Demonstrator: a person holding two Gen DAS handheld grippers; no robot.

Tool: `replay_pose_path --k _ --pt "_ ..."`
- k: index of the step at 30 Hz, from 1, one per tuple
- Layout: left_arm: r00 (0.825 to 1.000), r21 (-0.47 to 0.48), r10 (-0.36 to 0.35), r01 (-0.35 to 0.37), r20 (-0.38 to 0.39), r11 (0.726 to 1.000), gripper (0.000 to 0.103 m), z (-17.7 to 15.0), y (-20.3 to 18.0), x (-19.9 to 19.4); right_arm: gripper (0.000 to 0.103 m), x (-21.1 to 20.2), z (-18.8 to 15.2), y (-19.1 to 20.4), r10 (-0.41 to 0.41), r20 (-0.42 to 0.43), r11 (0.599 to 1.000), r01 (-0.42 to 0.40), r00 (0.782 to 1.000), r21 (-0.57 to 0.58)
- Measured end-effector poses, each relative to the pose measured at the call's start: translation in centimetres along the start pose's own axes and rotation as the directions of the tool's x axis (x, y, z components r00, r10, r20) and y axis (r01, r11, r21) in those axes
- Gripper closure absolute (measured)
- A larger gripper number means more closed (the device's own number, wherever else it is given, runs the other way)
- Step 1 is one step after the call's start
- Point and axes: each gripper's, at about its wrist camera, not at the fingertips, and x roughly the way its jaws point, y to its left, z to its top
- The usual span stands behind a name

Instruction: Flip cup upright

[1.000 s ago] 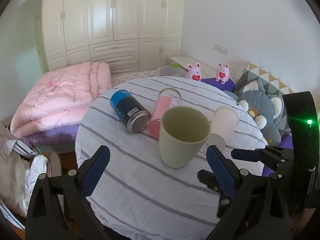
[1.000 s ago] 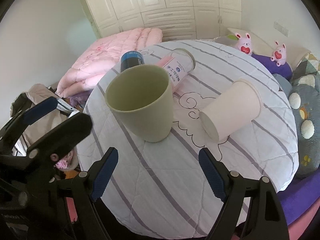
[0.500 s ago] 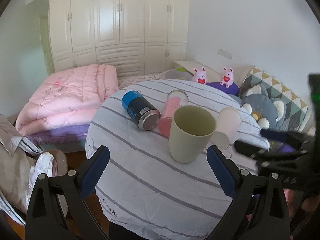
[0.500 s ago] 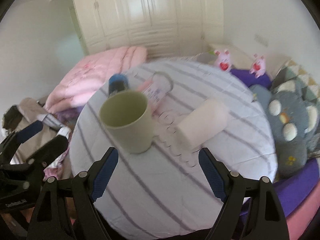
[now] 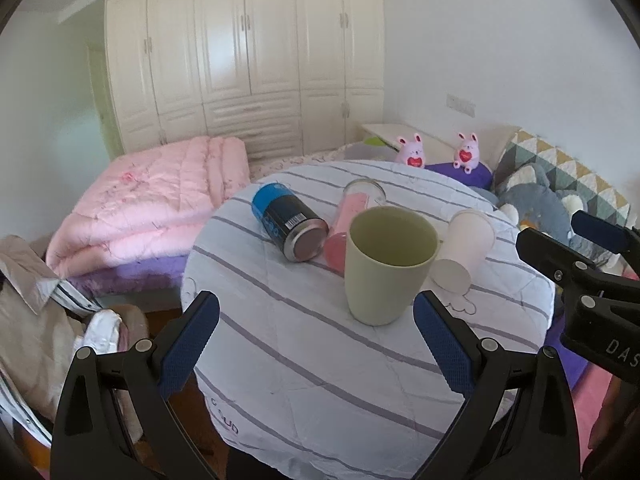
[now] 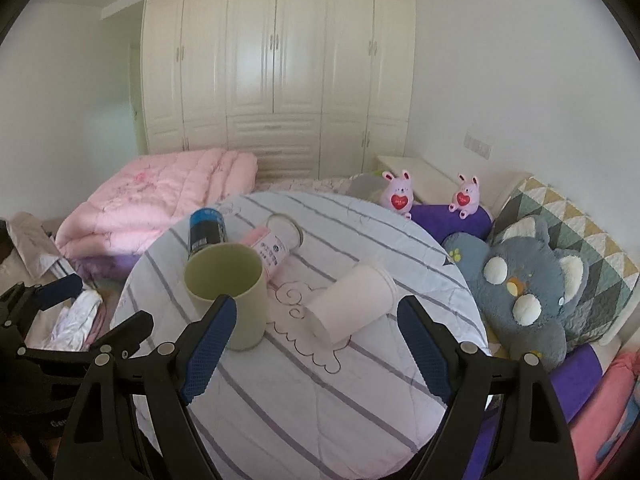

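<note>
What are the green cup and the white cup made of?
The green cup looks like matte plastic: a thick, smooth wall with no shine. The white cup, lying on its side, looks like paper: thin, with a rolled rim. Neither is certain.

Black body of other gripper point(image 5: 600, 320), seen at right edge of left wrist view: white letters "DAS", rest cut off by picture edge.

Striped cloth point(image 5: 320, 380) on round table: letters near front hem look like "OUD", first letters unclear.

Blue and black can point(image 5: 286, 220) lying on side: white barcode on it, numbers too small to read.

Pink tube point(image 6: 272, 250) lying on side: white label with small round blue mark and tiny print, too small to read.
</note>
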Motion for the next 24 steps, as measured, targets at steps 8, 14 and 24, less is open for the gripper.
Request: replay_pose_path --k 8,14,24 --pt "0.999 0.024 0.027 -0.028 0.039 0.999 0.004 -0.3 -0.6 -0.3 0.019 -0.2 -1.0 0.6 -0.016 0.048 1.0 0.016 0.999 0.002" --pt "0.995 0.024 0.029 -0.032 0.095 0.999 0.001 -0.5 -1.1 -0.8 0.019 -0.6 -1.4 0.3 -0.033 0.094 0.999 0.032 0.995 0.014" --pt "0.995 -0.037 0.013 -0.01 0.096 0.999 0.0 -0.9 -1.1 -0.1 0.019 -0.9 -1.8 -0.6 -0.057 0.136 0.998 0.053 0.989 0.031"
